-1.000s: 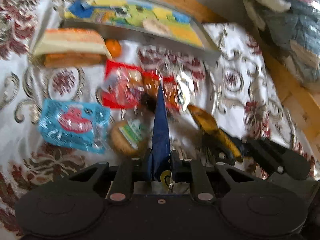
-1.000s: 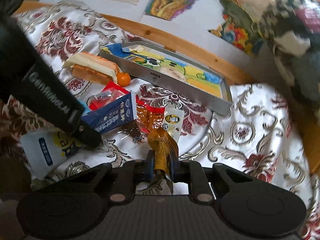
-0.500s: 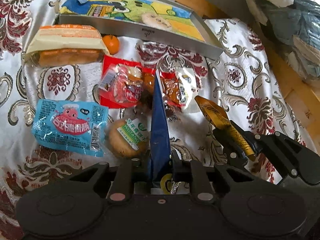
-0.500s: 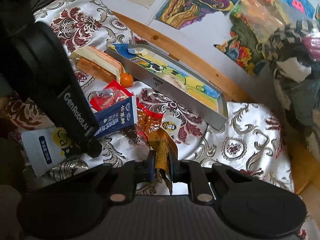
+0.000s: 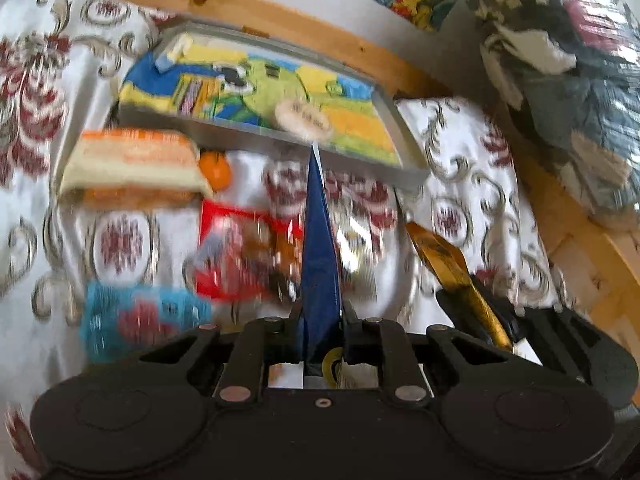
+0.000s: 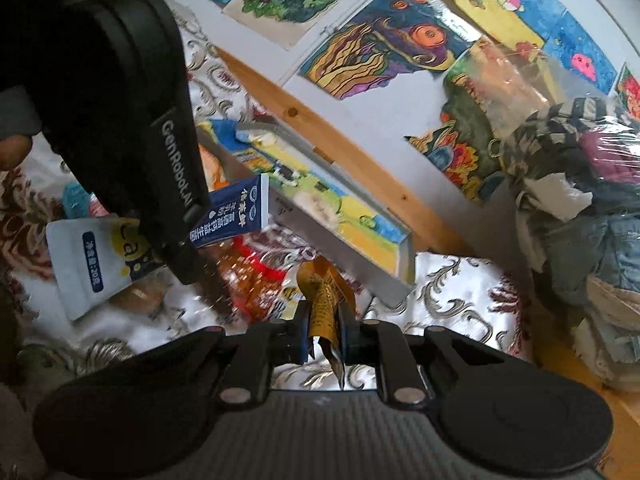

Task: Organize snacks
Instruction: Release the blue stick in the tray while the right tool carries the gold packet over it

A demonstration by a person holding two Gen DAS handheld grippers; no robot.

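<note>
While my left tongs (image 5: 320,312) pinch the flat dark-blue foil sachet (image 5: 318,248) edge-on above the snack pile, my right tongs (image 6: 324,330) clamp the crinkled gold foil packet (image 6: 324,292). Both sit near the shallow grey metal tray (image 5: 404,136) with cartoon lining. Remaining wrapped snacks lie on the floral satin cloth (image 5: 460,184).
</note>
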